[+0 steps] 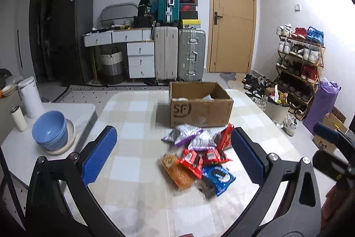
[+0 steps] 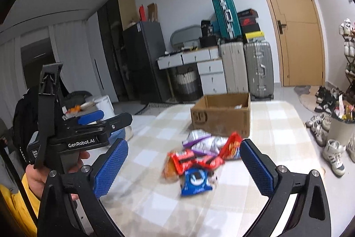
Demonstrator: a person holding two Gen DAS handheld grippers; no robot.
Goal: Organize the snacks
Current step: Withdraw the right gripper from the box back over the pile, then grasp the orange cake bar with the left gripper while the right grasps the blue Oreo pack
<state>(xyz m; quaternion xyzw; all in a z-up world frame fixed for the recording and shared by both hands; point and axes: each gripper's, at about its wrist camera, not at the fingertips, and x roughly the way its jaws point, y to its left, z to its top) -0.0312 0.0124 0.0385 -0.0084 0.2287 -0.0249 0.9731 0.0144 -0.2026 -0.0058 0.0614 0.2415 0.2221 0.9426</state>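
A pile of snack packets (image 1: pixel 197 154) lies on the checked tablecloth: silver-purple bags (image 1: pixel 184 132), red packets (image 1: pixel 192 159), an orange packet (image 1: pixel 177 170) and a blue cookie packet (image 1: pixel 218 177). An open cardboard box (image 1: pixel 199 103) stands just behind the pile, something pale inside. My left gripper (image 1: pixel 175 154) is open and empty, above the near table in front of the pile. My right gripper (image 2: pixel 184 166) is open and empty, also short of the pile (image 2: pixel 199 154); the box (image 2: pixel 221 114) shows beyond. The left gripper's body (image 2: pixel 88 132) appears at left in the right wrist view.
A side table at left holds stacked blue bowls (image 1: pixel 50 130), a white canister (image 1: pixel 31 97) and a small bottle (image 1: pixel 18 118). Suitcases (image 1: pixel 179 54), drawers and a door stand at the back. A shoe rack (image 1: pixel 299 59), a bin and loose shoes stand right of the table.
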